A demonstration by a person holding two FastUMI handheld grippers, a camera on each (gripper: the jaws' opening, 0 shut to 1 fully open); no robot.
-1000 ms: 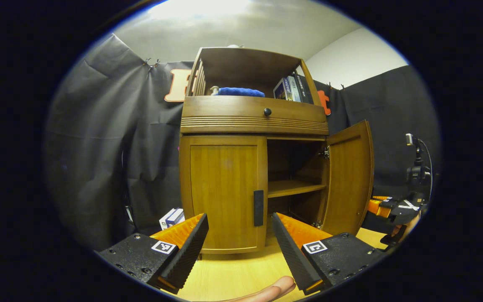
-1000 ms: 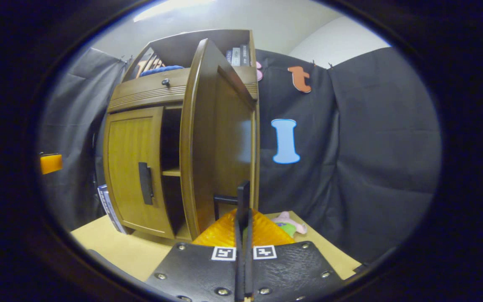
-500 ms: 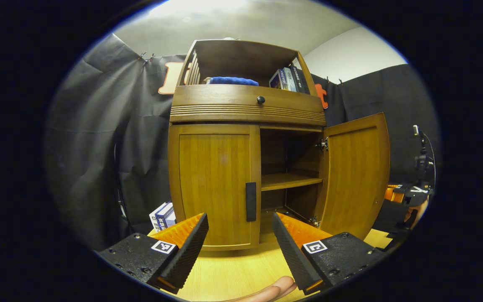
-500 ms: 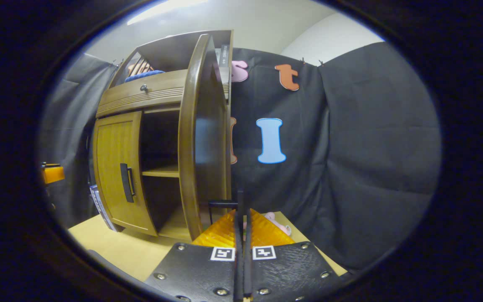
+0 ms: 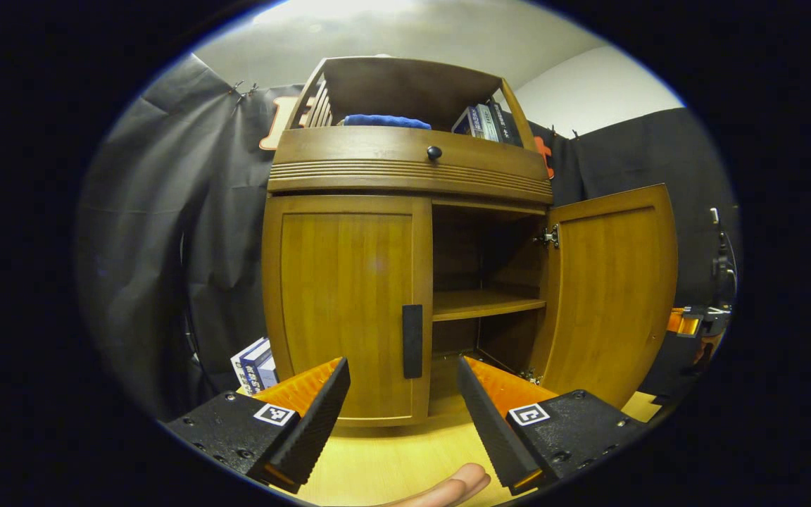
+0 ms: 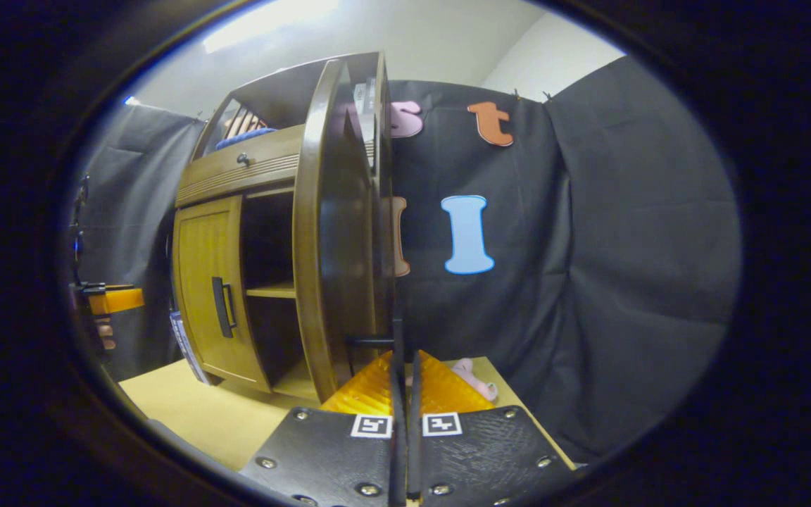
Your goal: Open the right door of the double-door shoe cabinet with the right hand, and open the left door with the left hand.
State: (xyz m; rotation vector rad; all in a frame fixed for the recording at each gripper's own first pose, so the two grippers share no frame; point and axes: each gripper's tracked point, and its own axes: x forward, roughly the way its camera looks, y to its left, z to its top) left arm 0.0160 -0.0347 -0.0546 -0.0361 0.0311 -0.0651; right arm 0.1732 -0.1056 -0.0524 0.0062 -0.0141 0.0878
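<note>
Black cloth walls close in the booth around a pale wooden desk (image 5: 391, 458), and on it stands the double-door shoe cabinet (image 5: 405, 232). Over the last second we have swung the right door (image 5: 610, 289) wider; it now stands well open, baring the inner shelf (image 5: 486, 304). In the right gripper view that door (image 6: 338, 225) shows nearly edge-on, with our right gripper (image 6: 405, 366) just below it, its fingers pressed almost together on the door's dark handle bar (image 6: 370, 341); whether both truly pinch it we cannot tell for certain, though it looks so. We judge the first half of the task to be nearly done.

Meanwhile we have brought the left gripper (image 5: 402, 394) closer to the left door (image 5: 346, 303), which is shut. Its fingers are spread wide and hold nothing, with the dark vertical handle (image 5: 412, 341) showing between them. Our next move is likely to advance, close on that handle and pull it leftward.

Books (image 5: 254, 359) lean beside the cabinet's left foot.
</note>
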